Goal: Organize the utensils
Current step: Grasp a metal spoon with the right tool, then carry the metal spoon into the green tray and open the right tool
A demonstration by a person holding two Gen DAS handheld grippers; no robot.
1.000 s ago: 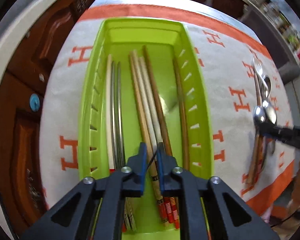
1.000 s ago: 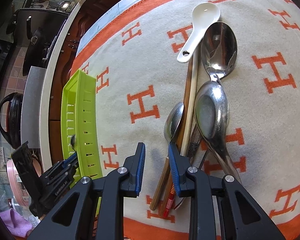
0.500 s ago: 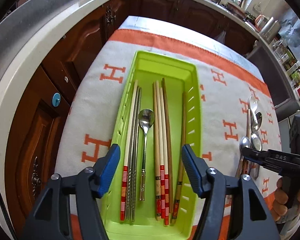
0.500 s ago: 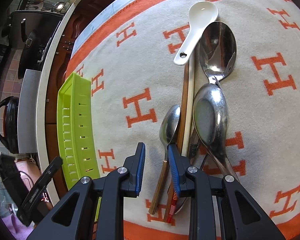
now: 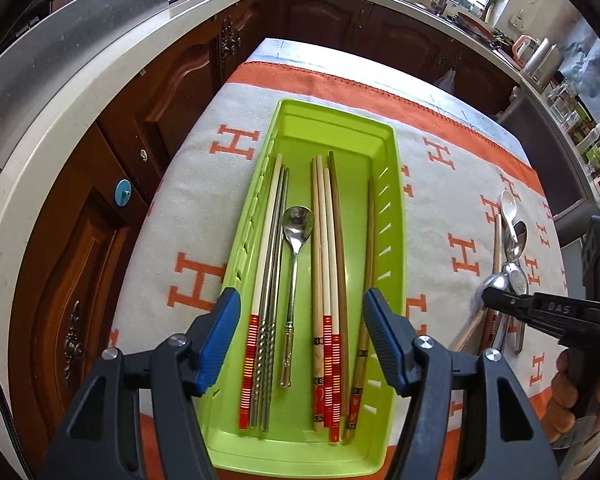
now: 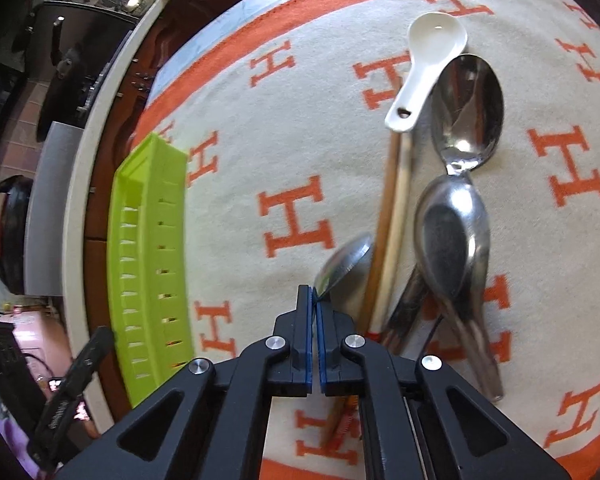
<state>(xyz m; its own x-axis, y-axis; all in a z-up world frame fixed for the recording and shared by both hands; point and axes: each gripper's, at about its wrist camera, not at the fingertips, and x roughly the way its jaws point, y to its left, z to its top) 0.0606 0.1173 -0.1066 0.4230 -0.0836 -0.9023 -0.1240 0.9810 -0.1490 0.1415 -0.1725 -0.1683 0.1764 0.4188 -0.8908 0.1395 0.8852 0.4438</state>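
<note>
Right tongs (image 6: 314,300) just clenched on small spoon (image 6: 346,266), handle hidden; left tongs (image 5: 300,344) released above tray (image 5: 394,184).

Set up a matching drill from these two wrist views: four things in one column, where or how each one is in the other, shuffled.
1. left tool
2. right tool
3. white ceramic spoon
4. slim metal spoon

a. inside the green tray
b. shut on a small spoon
c. open, empty
d. on the blanket, far end of the pile

Pairs: 1-c, 2-b, 3-d, 4-a
</note>
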